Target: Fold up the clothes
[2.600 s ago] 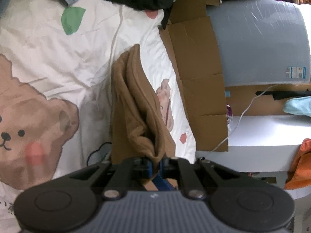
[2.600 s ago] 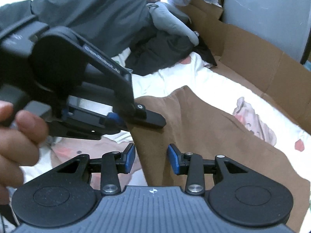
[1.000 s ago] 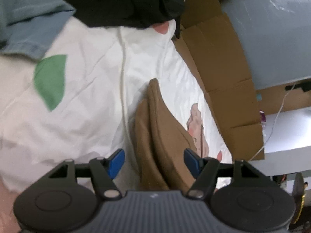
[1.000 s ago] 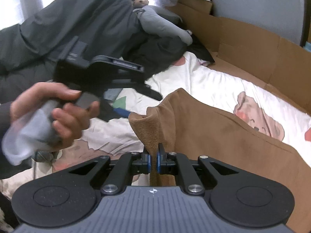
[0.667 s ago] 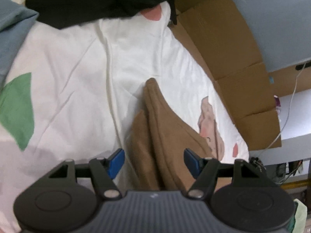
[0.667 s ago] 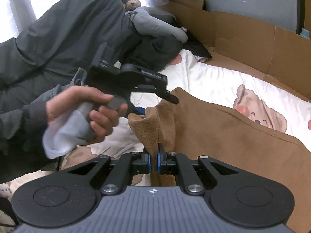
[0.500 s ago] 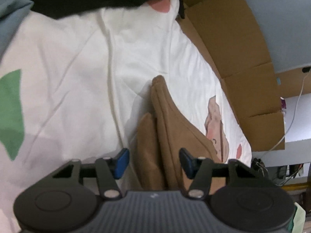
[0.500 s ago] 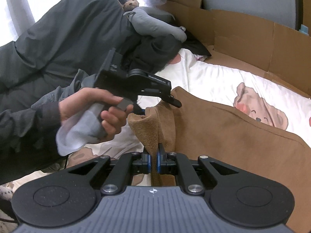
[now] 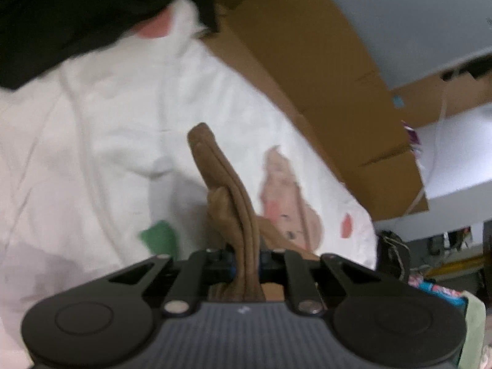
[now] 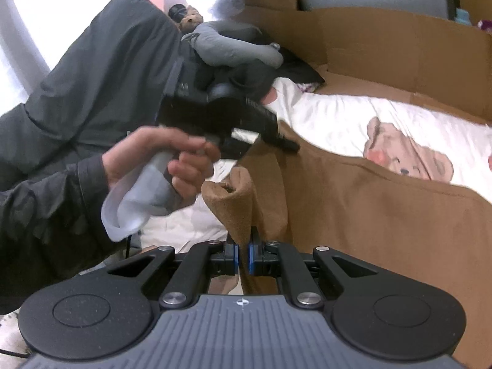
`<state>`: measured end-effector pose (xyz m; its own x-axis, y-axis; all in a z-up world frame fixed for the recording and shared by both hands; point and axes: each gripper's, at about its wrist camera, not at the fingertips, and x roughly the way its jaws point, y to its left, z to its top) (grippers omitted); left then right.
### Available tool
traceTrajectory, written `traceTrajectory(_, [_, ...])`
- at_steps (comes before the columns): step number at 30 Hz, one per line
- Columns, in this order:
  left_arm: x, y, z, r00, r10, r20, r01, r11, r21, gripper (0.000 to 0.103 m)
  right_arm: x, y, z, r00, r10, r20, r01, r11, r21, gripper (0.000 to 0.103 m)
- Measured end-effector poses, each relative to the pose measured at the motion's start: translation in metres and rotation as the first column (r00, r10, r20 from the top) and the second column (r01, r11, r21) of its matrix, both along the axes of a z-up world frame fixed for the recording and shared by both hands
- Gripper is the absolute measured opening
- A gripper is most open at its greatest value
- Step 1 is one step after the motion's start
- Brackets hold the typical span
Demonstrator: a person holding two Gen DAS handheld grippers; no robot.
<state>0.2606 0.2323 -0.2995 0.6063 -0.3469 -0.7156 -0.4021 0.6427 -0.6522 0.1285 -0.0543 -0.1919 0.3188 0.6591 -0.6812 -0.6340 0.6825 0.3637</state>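
Now the left claw (image 9: pixel 246 266), open a moment ago, is closing on the cloth (image 9: pixel 221 178); the right claw (image 10: pixel 243 258) grips its corner, readying a fold.

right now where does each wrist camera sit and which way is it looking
Left wrist: sits on the left gripper, looking down along its closing fingers, soft brown fabric garment between them, over the white bear-print bedsheet.
Right wrist: sits on the right gripper, shut on a brown corner, facing the person's hand holding the left gripper and the dark jacket sleeve.
Shared: the garment, sheet and brown cardboard wall.
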Motion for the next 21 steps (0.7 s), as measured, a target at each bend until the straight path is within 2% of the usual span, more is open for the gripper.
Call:
traceTrajectory(9, [0.03, -0.06, 0.036, 0.994, -0.07, 0.082, 0.069, 0.998, 0.007, 0.011, -0.002, -0.055, 0.025, 0.998, -0.047, 0.049, 0.046, 0.998, 0.032, 0.005])
traceTrajectory(15, [0.044, -0.102, 0.052, 0.988, -0.114, 0.105, 0.114, 0.993, 0.007, 0.012, 0.0, -0.099, 0.028, 0.992, -0.125, 0.023, 0.124, 0.991, 0.056, 0.004])
traceTrajectory(21, [0.058, -0.15, 0.051, 0.982, -0.165, 0.089, 0.166, 0.986, 0.004, 0.012, -0.008, -0.141, 0.019, 0.981, -0.192, -0.03, 0.193, 0.979, 0.061, 0.004])
